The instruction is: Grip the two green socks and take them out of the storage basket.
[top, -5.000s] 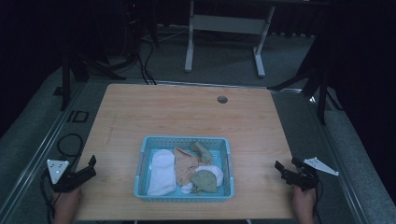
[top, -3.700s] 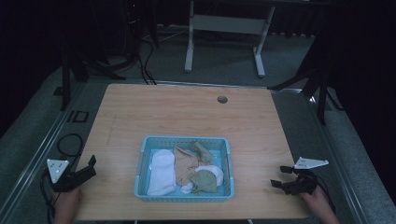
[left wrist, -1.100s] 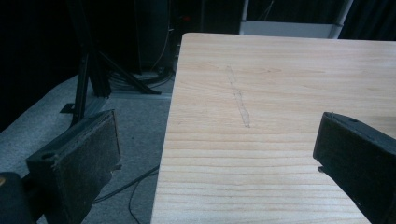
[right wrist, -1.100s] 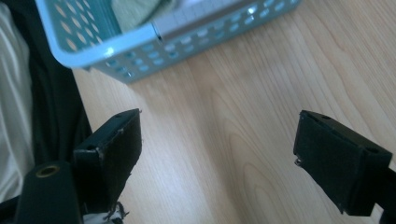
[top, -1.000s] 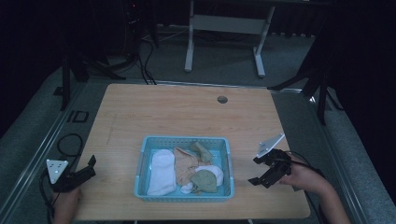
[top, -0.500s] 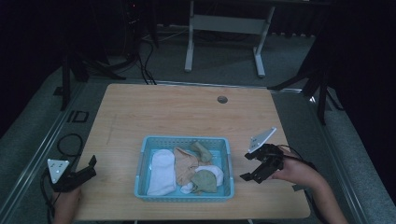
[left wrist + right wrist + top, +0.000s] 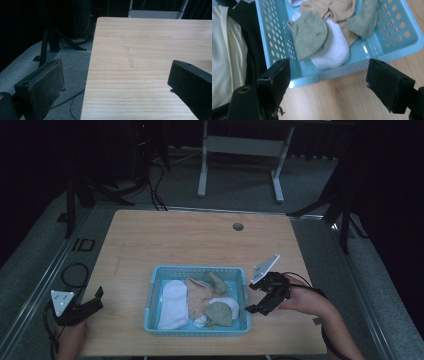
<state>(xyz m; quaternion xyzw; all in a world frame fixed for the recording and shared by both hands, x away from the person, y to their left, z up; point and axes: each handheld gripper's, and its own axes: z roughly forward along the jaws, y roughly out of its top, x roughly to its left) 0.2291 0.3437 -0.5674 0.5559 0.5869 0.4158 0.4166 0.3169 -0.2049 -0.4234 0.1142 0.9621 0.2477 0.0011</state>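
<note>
1. Two grippers are in use. Left gripper (image 7: 95,299) stays parked at the table (image 7: 200,240) corner, jaws wide apart, holding nothing.
2. Basket (image 7: 155,295) sits mid-table, near the front edge, with socks (image 7: 205,302) piled inside.
3. Right gripper (image 7: 257,299) has moved from the table's right edge to the basket's right wall, jaws wide apart and empty; a sock pickup appears imminent.
</note>
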